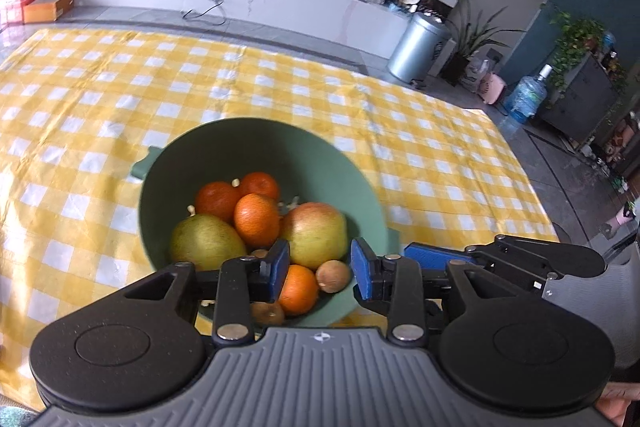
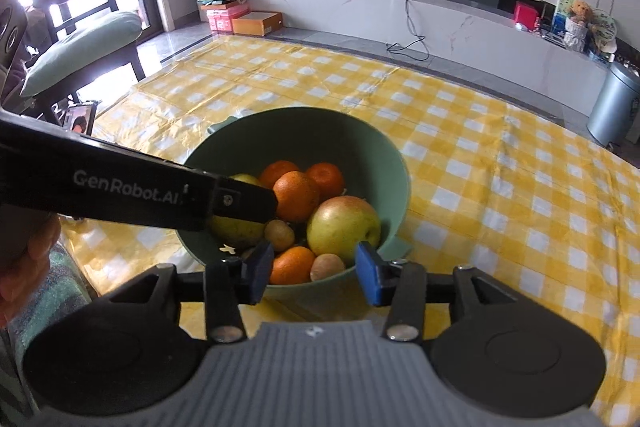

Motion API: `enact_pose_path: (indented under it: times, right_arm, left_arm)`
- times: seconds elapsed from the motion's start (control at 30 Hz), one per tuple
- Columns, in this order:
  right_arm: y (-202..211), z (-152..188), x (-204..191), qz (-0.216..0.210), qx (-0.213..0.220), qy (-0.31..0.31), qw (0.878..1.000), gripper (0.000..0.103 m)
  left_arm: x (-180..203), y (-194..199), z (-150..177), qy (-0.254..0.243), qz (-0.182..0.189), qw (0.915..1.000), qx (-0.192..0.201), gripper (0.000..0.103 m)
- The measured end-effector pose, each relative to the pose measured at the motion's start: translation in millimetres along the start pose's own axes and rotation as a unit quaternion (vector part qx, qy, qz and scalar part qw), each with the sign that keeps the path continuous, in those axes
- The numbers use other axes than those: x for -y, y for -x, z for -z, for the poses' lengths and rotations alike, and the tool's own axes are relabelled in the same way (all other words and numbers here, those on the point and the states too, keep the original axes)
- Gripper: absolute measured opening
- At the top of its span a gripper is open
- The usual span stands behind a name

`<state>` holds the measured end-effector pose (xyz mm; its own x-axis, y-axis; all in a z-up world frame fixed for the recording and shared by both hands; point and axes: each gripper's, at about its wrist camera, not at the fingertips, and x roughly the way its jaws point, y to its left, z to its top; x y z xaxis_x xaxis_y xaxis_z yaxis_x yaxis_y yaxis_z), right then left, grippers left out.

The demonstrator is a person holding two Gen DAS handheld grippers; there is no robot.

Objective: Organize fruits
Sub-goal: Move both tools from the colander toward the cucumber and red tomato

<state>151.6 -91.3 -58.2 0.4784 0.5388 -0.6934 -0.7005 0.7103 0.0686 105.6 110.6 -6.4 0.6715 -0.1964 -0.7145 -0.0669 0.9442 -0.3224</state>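
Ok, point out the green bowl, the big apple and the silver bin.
green bowl [image 1: 256,147]: left wrist view, bare inner wall.
big apple [image 2: 340,227]: right wrist view, middle of skin.
silver bin [image 1: 418,49]: left wrist view, side.

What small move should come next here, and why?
Probably lift both grippers clear. The left gripper and right gripper are open and empty, and all the fruit, like the apple, already lies in the green bowl.

The left gripper [image 2: 256,205] hides most of a yellow-green pear [image 2: 236,227] in the green bowl [image 2: 360,135]; a phone [image 2: 80,119] screen is too small to read.
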Motion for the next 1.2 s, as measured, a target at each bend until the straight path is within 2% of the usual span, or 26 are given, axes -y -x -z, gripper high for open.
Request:
enact_pose_path:
  times: [0.23,0.43,0.53,0.63,0.73,0.9,1.07,1.2]
  right_arm:
    - [42.9,31.2,29.8,0.052,0.023,-0.041,0.998,0.055]
    - [67.3,66.8,55.3,0.097,0.009,-0.064,0.993,0.057]
    - [76.0,82.7,68.1,0.115,0.003,-0.078,0.99,0.062]
    - [82.6,95.9,81.5,0.128,-0.003,-0.098,0.987,0.062]
    - [84.9,105.8,94.6,0.132,-0.009,-0.12,0.984,0.066]
    - [80.2,113.6,109.9,0.122,-0.017,-0.154,0.98,0.066]
    - [72.1,119.0,119.1,0.112,-0.027,-0.185,0.976,0.065]
    - [62.5,122.4,130.1,0.097,-0.046,-0.219,0.97,0.051]
  left_arm:
    - [42.1,7.2,13.6,-0.072,0.034,0.9968,0.011,0.045]
    - [77.8,2.6,29.0,-0.132,0.055,0.9897,0.006,0.053]
    - [94.6,-2.5,37.8,-0.162,0.06,0.9849,0.001,0.059]
    - [110.3,-9.7,48.1,-0.198,0.063,0.9781,-0.005,0.067]
    - [122.1,-21.2,56.9,-0.23,0.07,0.9705,-0.021,0.067]
    - [132.5,-42.1,73.4,-0.286,0.074,0.9545,-0.042,0.067]
    - [136.4,-59.9,85.3,-0.318,0.083,0.9423,-0.066,0.067]
    - [145.1,-71.9,92.2,-0.357,0.079,0.9278,-0.072,0.067]
